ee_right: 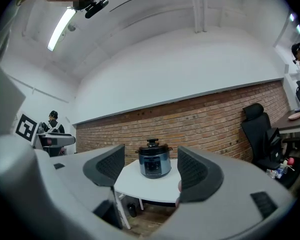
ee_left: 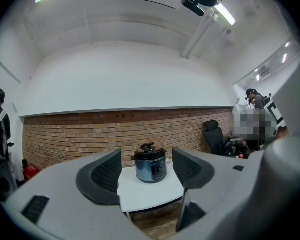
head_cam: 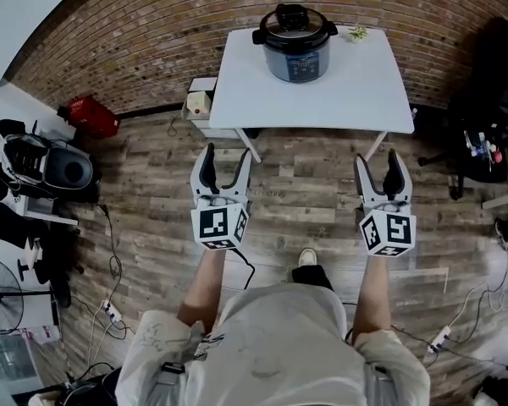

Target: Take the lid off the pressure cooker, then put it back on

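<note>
While person stands back from surface, left tongs [head_cam: 226, 155] and right tongs [head_cam: 378, 159] point level ahead over grey wood-plank floor [head_cam: 305, 201]. Both released, jaws spread, nothing between. Beyond them, white rectangular surface [head_cam: 347, 96]. At its far middle, dark grey round pressure cooker [head_cam: 297, 53], upright, well apart from both tongs. On cooker, black lid with top knob [head_cam: 293, 19], seated. At far right corner, small greenish object [head_cam: 357, 32]. Behind, red brick wall [head_cam: 135, 32].
</note>
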The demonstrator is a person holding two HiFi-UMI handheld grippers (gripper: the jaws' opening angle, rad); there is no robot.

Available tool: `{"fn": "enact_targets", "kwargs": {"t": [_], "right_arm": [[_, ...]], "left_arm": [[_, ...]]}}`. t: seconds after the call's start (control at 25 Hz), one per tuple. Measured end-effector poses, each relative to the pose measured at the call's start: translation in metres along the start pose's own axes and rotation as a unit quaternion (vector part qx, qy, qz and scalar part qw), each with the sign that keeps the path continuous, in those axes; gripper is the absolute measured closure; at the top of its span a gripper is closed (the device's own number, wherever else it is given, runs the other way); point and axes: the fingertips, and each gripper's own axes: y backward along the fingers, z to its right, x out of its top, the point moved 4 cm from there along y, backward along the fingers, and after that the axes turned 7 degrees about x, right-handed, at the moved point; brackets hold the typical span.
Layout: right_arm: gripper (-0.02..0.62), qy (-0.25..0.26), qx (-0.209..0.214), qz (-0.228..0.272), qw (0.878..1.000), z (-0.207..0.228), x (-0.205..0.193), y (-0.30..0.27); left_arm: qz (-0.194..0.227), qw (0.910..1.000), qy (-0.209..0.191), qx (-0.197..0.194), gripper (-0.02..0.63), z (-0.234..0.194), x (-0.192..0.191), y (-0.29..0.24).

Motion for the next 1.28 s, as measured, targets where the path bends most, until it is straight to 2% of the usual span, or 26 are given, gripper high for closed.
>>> {"fn": "enact_targets", "kwargs": {"t": [0.32, 0.6, 0.88, 1.16, 1.28], "right_arm": [[0.259, 0.006, 0.035, -0.007, 0.999, 0.04, 0.002, -0.043], [0.261, 0.017, 0.06, -0.019, 0.998, 0.045, 0.001, -0.081], [0.261, 0.032, 0.062, -0.023, 0.997, 0.045, -0.007, -0.131], [0.261, 0.048, 0.051, -0.027, 0.997, 0.049, 0.002, -0.212], [0.259, 0.076, 0.054, -0.038, 0.995, 0.049, 0.006, -0.25]], "left_arm": [[-0.021, 0.9997, -0.012, -0.008, 0.282, 0.021, -0.003, -0.049], [-0.028, 0.9996, -0.004, -0.002, 0.282, 0.012, -0.013, -0.078], [-0.024, 0.9997, 0.004, -0.005, 0.282, -0.01, -0.032, -0.123], [-0.019, 0.9995, 0.02, -0.013, 0.282, -0.05, -0.046, -0.203], [-0.018, 0.9992, 0.029, -0.018, 0.282, -0.068, -0.051, -0.236]]}}
